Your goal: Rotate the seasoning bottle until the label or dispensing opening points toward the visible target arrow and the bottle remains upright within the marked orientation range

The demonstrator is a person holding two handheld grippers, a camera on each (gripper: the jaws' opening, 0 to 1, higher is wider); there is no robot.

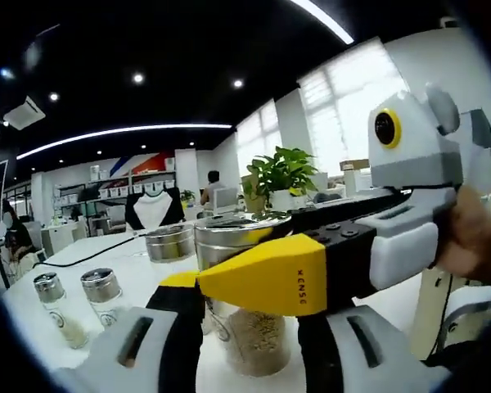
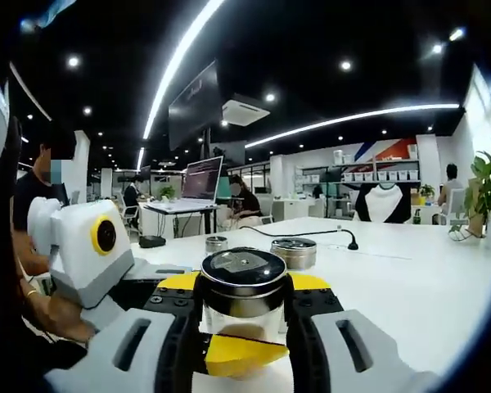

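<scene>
Now, step in hand: the turn itself, I judge — both my claws are closed on the seasoning bottle, which stands upright on the white desk.
Left claw: grasping the bottle's glass body low down, its grey fingers either side of the grain-filled base.
Right claw: clenched on the same bottle just under the dark steel cap, black pads pressed to both sides.
Crossing: the yellow-tipped claw coming in from the right of the left gripper view is my right one, laid across the bottle.
Next move: a slow twist about the bottle's own axis, one claw bracing, no tilt.
Spare shakers: two small ones well apart on the left, untouched.
Steel tins: behind the bottle, clear of it.
Hidden: the target arrow, the marked range and the label — I can make out none of them, so I cannot judge how much turn is left.
</scene>
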